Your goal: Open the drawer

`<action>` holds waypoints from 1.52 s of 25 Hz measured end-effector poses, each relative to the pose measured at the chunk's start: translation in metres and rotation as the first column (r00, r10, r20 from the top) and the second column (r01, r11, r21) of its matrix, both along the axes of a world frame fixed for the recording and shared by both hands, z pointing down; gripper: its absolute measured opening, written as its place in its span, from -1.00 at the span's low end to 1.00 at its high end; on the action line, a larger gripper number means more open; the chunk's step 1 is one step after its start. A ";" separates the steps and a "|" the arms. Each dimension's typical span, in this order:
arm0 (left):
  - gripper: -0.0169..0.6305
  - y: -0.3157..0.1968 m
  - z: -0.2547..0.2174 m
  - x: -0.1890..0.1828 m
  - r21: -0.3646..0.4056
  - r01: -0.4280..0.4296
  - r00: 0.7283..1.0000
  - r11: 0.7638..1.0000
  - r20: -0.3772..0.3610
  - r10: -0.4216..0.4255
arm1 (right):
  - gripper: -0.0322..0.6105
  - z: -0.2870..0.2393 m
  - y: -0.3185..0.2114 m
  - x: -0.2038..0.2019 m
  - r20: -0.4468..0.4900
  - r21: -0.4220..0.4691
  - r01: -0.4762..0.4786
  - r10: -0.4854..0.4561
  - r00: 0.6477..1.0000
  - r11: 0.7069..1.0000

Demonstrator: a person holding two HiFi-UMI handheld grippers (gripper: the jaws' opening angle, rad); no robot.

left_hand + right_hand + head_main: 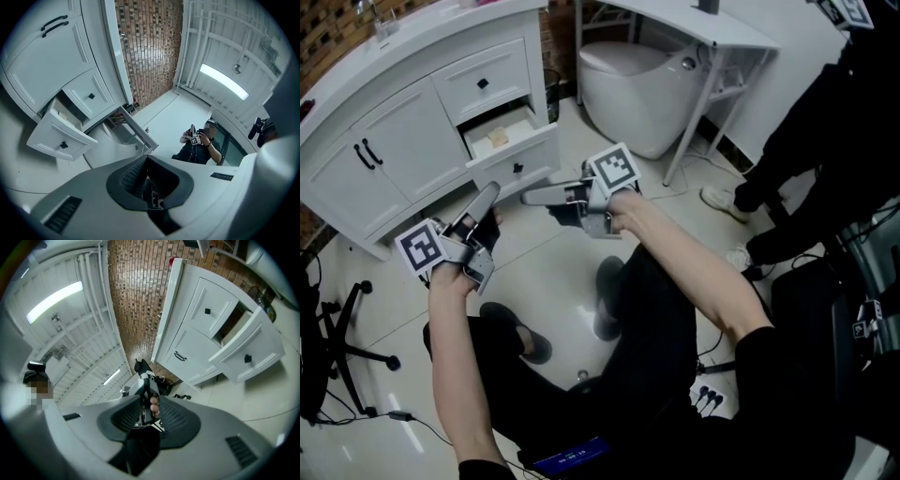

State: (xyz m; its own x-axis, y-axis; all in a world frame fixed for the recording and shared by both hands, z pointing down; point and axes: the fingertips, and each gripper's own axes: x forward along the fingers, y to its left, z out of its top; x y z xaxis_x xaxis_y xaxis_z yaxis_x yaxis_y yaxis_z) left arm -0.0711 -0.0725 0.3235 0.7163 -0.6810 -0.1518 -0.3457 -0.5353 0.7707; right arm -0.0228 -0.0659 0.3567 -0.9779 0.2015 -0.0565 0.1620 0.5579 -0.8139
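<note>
The white vanity (403,122) stands at the upper left. Its lower drawer (514,161) is pulled out, with a black knob (517,169) on its front and a small tan item (497,136) inside. In the left gripper view the open drawer (60,137) hangs at the left; in the right gripper view the drawer (247,352) is at the right. My left gripper (490,193) is shut and empty, a short way in front of the drawer. My right gripper (531,197) is also shut and empty, pointing left just below the drawer front. Neither touches the drawer.
The closed upper drawer (483,83) and cabinet doors (364,155) sit beside the open one. A toilet (628,84) and a white table (703,28) stand behind. A person in black (825,141) stands at the right. A chair base (337,347) is at the left.
</note>
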 end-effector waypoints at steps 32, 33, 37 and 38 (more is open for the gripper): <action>-0.98 -0.006 0.008 0.000 -0.077 0.014 0.999 0.997 -0.031 -0.016 | -0.46 -0.005 0.007 0.001 -0.008 0.011 0.033 -0.033 0.999 0.999; -0.98 -0.006 0.008 0.000 -0.079 0.015 0.999 0.997 -0.031 -0.017 | -0.46 -0.005 0.007 0.001 -0.008 0.011 0.034 -0.034 0.999 0.999; -0.98 -0.006 0.007 0.000 -0.075 0.013 0.999 0.997 -0.030 -0.015 | -0.46 -0.006 0.008 0.000 -0.006 0.020 0.041 -0.041 0.999 0.999; -0.98 -0.006 0.006 0.001 -0.074 0.011 0.999 0.997 -0.031 -0.013 | -0.46 -0.006 0.008 0.000 -0.007 0.021 0.040 -0.040 0.999 0.999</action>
State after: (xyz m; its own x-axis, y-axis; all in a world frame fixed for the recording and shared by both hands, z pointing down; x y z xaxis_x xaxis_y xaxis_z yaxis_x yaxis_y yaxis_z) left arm -0.0705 -0.0789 0.3299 0.7035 -0.6999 -0.1235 -0.3266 -0.4727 0.8184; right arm -0.0226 -0.0583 0.3505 -0.9694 0.2413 -0.0453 0.1790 0.5686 -0.8029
